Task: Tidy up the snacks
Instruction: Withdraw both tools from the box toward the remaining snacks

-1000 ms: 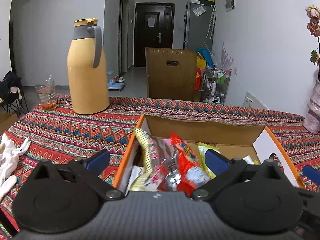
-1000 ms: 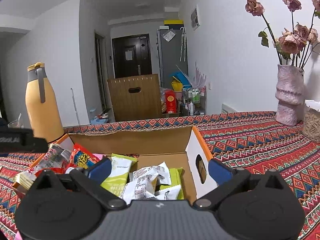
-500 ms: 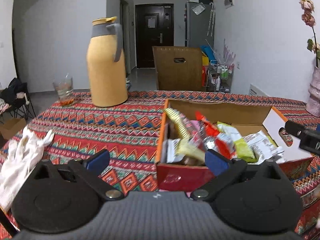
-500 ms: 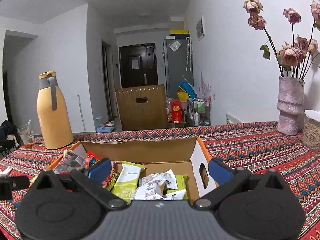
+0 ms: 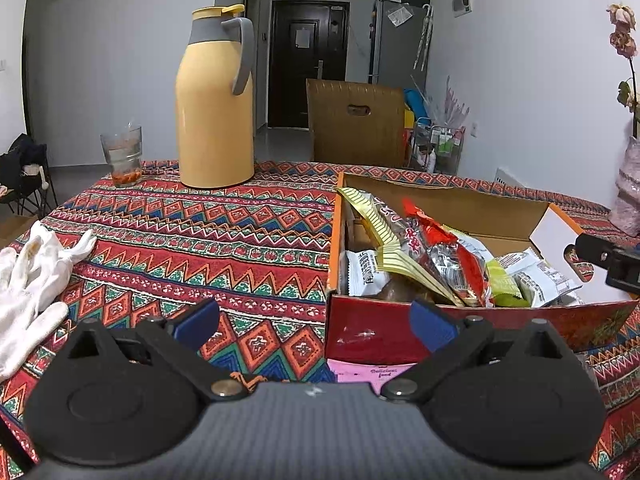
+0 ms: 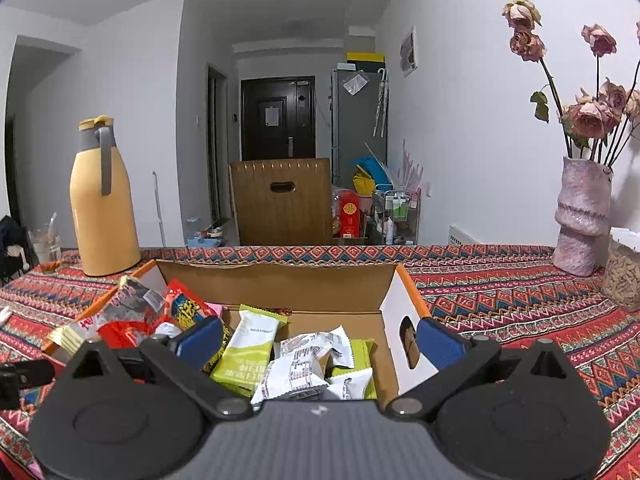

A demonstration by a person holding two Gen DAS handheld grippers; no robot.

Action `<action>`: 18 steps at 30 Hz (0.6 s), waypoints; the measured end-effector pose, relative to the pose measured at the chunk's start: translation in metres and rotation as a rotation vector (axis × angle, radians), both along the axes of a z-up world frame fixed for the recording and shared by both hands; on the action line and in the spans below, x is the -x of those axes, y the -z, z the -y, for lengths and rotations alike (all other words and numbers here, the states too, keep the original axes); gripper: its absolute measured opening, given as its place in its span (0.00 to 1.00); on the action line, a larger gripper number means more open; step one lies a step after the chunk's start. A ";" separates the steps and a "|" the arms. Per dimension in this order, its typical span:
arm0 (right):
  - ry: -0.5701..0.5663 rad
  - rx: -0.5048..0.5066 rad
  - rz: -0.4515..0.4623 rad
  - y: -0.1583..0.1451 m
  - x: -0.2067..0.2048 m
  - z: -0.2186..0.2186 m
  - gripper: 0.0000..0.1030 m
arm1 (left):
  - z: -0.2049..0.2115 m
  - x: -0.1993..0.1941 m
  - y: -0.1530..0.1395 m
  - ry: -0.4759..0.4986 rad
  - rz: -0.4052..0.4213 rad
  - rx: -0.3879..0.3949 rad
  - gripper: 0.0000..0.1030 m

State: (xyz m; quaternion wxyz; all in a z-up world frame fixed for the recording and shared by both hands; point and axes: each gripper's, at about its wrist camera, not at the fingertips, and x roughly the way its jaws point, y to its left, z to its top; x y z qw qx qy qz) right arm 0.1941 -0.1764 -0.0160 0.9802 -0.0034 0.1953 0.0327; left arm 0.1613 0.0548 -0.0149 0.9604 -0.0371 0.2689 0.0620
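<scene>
An open cardboard box [image 5: 440, 200] with a red front wall sits on the patterned tablecloth [image 5: 224, 232], filled with several snack packets [image 5: 416, 248]. In the right wrist view the box [image 6: 280, 284] holds green and white packets [image 6: 256, 344] and red ones at its left. My left gripper [image 5: 314, 320] is open and empty, low over the cloth at the box's front left corner. My right gripper [image 6: 318, 336] is open and empty, above the box's near edge. A pink packet [image 5: 372, 372] lies in front of the box.
A yellow thermos jug [image 5: 216, 108] and a glass [image 5: 122, 156] stand at the table's far left. White gloves [image 5: 32, 276] lie at the left edge. A pink vase with dried roses [image 6: 582, 220] and a jar [image 6: 624, 276] stand at the right. A brown chair back [image 6: 282, 200] stands behind the table.
Both grippers have drawn back and away from the box, so more of the table shows. The left gripper has shifted left, off the box onto the cloth. Both stay open.
</scene>
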 end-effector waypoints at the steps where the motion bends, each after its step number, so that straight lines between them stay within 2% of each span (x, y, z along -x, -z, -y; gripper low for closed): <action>1: 0.005 0.010 -0.004 0.000 0.000 -0.001 1.00 | 0.000 0.001 0.000 0.002 0.002 0.001 1.00; 12: 0.022 0.069 -0.081 0.003 0.026 0.007 1.00 | -0.002 0.006 -0.002 0.037 -0.003 0.036 1.00; 18: 0.044 0.028 -0.168 0.013 0.045 0.018 1.00 | 0.000 0.008 -0.002 0.056 -0.008 0.041 1.00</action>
